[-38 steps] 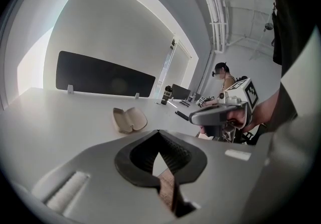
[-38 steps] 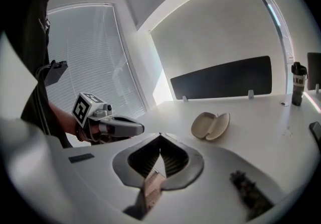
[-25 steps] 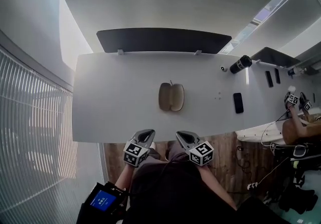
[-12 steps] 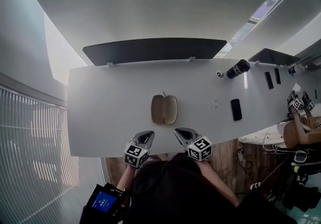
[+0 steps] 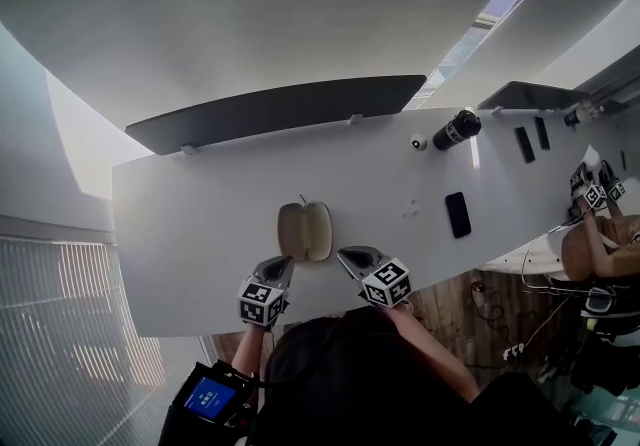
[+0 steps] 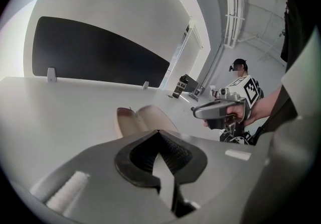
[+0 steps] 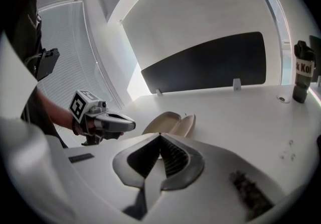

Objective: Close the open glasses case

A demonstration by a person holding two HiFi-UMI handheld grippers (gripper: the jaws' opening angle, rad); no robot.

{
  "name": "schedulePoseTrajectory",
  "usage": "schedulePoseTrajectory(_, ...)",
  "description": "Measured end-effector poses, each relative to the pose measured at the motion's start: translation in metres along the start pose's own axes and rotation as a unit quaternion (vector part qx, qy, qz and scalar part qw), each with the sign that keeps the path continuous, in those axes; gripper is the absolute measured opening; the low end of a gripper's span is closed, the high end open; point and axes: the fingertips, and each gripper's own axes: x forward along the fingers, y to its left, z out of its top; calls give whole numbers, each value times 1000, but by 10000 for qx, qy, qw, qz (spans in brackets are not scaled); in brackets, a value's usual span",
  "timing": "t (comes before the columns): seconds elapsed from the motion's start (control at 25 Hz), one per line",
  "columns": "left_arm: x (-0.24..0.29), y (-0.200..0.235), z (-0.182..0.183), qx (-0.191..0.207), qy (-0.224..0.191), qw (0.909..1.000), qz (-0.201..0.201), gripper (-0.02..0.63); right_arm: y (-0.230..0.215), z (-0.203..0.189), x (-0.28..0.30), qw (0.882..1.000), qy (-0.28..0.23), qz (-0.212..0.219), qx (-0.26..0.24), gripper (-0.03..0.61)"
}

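the glasses case (image 5: 305, 231) lay open on the white table (image 5: 180, 234), its two beige halves spread flat side by side, and it looked empty inside. a second before, both grippers hung well short of the case, out past the near edge of the table. now they had come forward over that edge and stood just on the near side of the case, not touching it. the left gripper (image 5: 281, 263) pointed at the near left of the case, the right gripper (image 5: 346, 255) at its near right. both had their jaws pressed together, tips meeting, with nothing between them. the case itself seemed not to have moved. to me this meant the approach was almost finished and the closing not yet begun: one half must still be lifted and folded over the other. a black bottle (image 5: 455, 128) and a dark phone (image 5: 457, 214) lay well to the right of the case, out of the way.
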Motion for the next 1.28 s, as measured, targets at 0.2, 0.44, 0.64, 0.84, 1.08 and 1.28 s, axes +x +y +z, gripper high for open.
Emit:
schedulePoseTrajectory(0.2, 13, 11, -11, -246, 151, 9996, 39, 6, -15, -18, 11, 9995, 308, 48, -17, 5)
schedulePoseTrajectory(0.44, 25, 17, -27, -442, 374, 9983, 33, 6, -44, -23, 26, 9986, 354, -143, 371, 5)
schedulePoseTrajectory(0.64, 26, 25, -44, -531, 603, 9968, 6, 6, -57, -22, 38, 9981, 432, -198, 399, 5)
schedulePoseTrajectory(0.84, 22, 31, -47, -597, 705, 9957, -22, 6, -63, -14, 45, 9978, 443, -245, 418, 5)
schedulePoseTrajectory(1.08, 27, 35, -46, -687, 689, 9952, -137, 6, -62, -8, 59, 9979, 439, -279, 384, 5)
schedulePoseTrajectory(1.28, 31, 34, -46, -729, 637, 9950, -242, 6, -68, -12, 66, 9965, 499, -452, 495, 5)
